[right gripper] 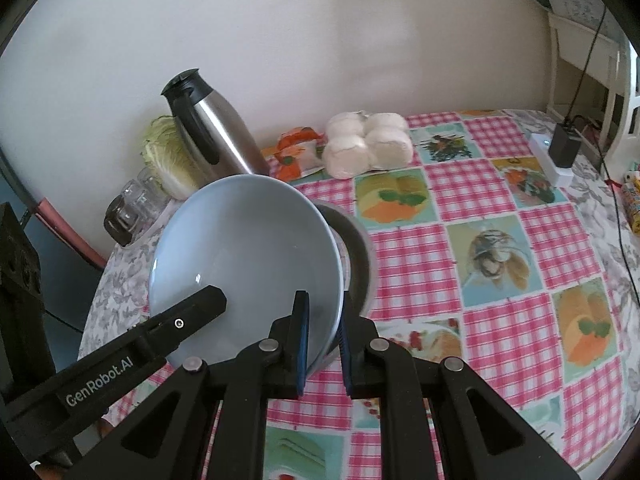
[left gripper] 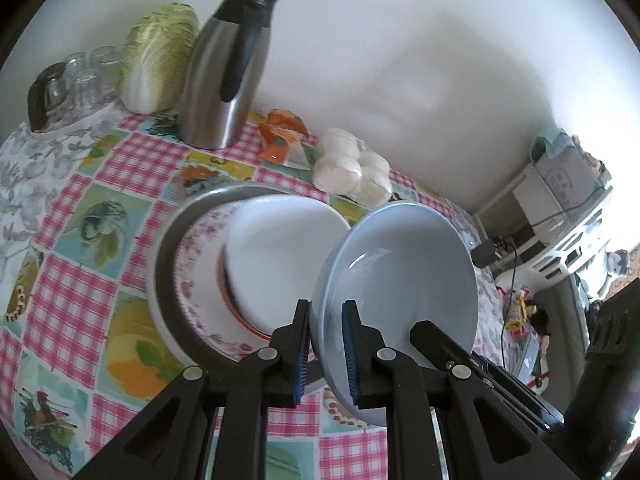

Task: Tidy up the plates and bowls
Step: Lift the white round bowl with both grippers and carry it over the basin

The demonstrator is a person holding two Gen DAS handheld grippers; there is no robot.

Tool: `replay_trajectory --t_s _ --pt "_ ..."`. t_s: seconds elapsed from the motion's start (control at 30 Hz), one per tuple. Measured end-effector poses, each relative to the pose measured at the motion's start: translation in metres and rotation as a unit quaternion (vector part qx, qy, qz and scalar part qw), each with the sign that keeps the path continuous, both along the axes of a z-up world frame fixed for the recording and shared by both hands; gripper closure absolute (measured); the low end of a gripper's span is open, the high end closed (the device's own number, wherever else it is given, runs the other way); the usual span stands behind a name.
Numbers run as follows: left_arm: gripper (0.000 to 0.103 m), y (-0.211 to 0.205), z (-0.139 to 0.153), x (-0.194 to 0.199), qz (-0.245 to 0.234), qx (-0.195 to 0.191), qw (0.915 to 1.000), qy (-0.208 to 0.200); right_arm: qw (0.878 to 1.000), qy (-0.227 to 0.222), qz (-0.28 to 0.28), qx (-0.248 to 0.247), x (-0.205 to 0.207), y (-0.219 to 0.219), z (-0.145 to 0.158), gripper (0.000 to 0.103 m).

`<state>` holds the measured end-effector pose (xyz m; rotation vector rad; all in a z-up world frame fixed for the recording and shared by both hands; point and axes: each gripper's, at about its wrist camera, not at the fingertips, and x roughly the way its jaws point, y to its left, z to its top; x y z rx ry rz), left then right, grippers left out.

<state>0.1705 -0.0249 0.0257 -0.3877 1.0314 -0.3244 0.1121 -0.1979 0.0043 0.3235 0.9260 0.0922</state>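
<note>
Both claws grip the same pale blue bowl, held tilted on edge above the desk. The left claw is narrowed to a slim gap, its blue-padded fingers pinching the bowl's rim, one inside and one outside. The right claw pinches the opposite rim the same way, one pad against the inner wall and one against the outer.

Just left of the blue bowl in the left wrist view, a stack sits on the checked tablecloth: a grey plate at the bottom, a pink-flowered plate on it, and a white bowl on top. The blue bowl hangs beside and partly over this stack.

Behind stand a steel thermos jug, a cabbage, upturned glasses and a pack of white buns.
</note>
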Motion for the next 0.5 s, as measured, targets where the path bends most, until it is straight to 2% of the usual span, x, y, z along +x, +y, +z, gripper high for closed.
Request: replay_trajectory --t_s 0.5 --pt "0.085 0.037 -0.002 0.011 0.042 -0.011 0.9991 0.003 1.0 -0.005 0.028 0.01 0.018 0.034 -0.001 0.087"
